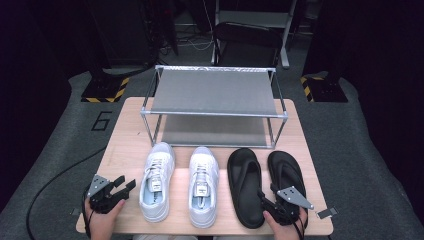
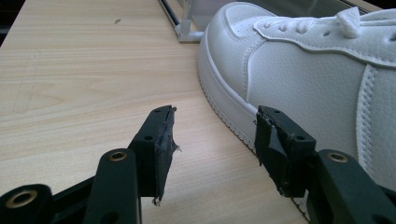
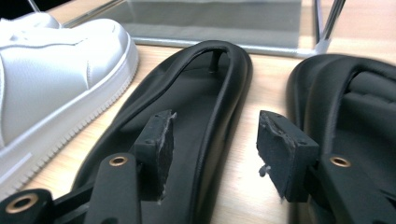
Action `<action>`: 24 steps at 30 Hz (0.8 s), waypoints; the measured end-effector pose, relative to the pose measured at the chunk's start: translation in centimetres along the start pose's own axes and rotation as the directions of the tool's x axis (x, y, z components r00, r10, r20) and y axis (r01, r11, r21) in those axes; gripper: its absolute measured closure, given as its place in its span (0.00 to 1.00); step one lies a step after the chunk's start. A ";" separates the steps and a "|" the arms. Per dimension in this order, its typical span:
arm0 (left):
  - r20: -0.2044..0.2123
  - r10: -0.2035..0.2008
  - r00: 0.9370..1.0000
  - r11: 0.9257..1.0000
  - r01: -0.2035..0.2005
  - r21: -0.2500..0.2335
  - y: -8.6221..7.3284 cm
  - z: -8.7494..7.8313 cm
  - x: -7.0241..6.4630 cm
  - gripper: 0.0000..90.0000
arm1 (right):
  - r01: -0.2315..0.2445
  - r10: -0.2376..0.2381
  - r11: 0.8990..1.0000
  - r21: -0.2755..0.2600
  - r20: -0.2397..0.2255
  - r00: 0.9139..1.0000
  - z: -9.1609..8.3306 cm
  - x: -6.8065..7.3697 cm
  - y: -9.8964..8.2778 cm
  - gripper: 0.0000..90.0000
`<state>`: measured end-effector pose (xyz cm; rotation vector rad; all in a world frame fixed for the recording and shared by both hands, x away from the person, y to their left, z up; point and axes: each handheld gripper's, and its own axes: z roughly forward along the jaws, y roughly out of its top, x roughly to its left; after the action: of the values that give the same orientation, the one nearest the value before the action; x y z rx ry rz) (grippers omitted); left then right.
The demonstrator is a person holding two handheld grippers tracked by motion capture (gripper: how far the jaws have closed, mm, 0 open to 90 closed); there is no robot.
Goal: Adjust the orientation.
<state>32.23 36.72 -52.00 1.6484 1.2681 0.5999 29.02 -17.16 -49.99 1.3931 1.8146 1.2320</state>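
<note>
On the wooden table [image 1: 130,125] four pieces of footwear lie in a row, toes pointing away from the person toward a two-level metal shoe rack [image 1: 214,102] at the far side: two white sneakers on the left and two black flip-flops on the right. The left gripper [image 1: 122,187] rests in the person's left hand [image 1: 102,220] near the front left corner of the table, just beside the outer flank of the left sneaker [image 1: 156,181]. Its jaws stand wide apart with nothing between them; in the left gripper view, bare tabletop shows in the gap, and the sneaker's white sole edge runs close past the right-hand jaw, whether touching it or not I cannot tell. The second sneaker [image 1: 203,186] sits apart to the right, with no gripper at it. The right gripper [image 1: 266,200] is held in the person's right hand [image 1: 285,225] at the front right of the table, over the heel ends of the flip-flops. Its jaws are also spread and grasp nothing. In the right gripper view they straddle the raised right rim of the left flip-flop [image 3: 187,107]: one jaw hangs over that flip-flop's footbed, the other over the strip of table between the pair, with the right flip-flop [image 3: 350,112] just beyond it. The pads are clear of the rim on both sides. The toe of a sneaker shows at the left edge of that view.
</note>
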 end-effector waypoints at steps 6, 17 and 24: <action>-0.004 -0.026 1.000 1.000 0.026 0.004 -0.1 0.2 0.2 0.51 | -0.104 0.106 0.994 0.040 -0.050 0.993 1.0 -0.7 -0.1 0.48; -0.007 -0.066 0.998 0.998 0.066 -0.014 -0.1 0.2 0.2 0.50 | -0.132 0.133 0.991 0.022 -0.063 0.989 0.7 -0.9 0.6 0.57; -0.010 -0.059 0.998 0.998 0.059 0.001 0.0 0.7 0.4 0.49 | -0.105 0.111 0.992 0.065 -0.093 0.989 1.1 -0.6 -0.3 0.56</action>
<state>32.92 36.79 -52.40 1.6054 1.3204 0.5722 29.94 -17.37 -50.82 1.5064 1.8755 1.3306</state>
